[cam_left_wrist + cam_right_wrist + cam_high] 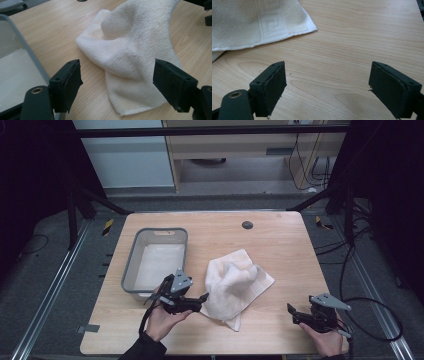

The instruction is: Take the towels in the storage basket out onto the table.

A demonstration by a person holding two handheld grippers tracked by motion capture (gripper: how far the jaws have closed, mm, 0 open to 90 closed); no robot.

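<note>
- In my left gripper view I see the left gripper (pixel 117 75) with its fingers (pixel 68 82) spread wide, about as far apart as they go, and nothing is pinched between them.
- The white towel (pixel 135 50) lies on the desk (pixel 55 32) just past those fingers; its lower flap shows in the gap between them, but neither pad presses on the cloth.
- From the high view, the left gripper (pixel 200 300) sits at the towel's left edge, very close to it; I cannot tell from there whether a fingertip grazes the fabric.
- The towel (pixel 235 287) is bunched up near the middle of the desk (pixel 280 240), humped in the centre with a corner trailing toward my side.
- A grey bin (pixel 130 265) stands on the desk just to the left of the left gripper, and a pale lining shows inside it; its rim (pixel 30 57) runs along the left side of my left gripper view.
- The right gripper (pixel 327 87) also has its fingers (pixel 272 87) wide apart, over bare wood, holding nothing.
- In the high view the right gripper (pixel 295 312) rests near the desk's front right corner, well apart from the towel.
- A hemmed towel corner (pixel 287 25) with a woven border pattern lies flat ahead and to the left in my right gripper view, clear of the fingers.
</note>
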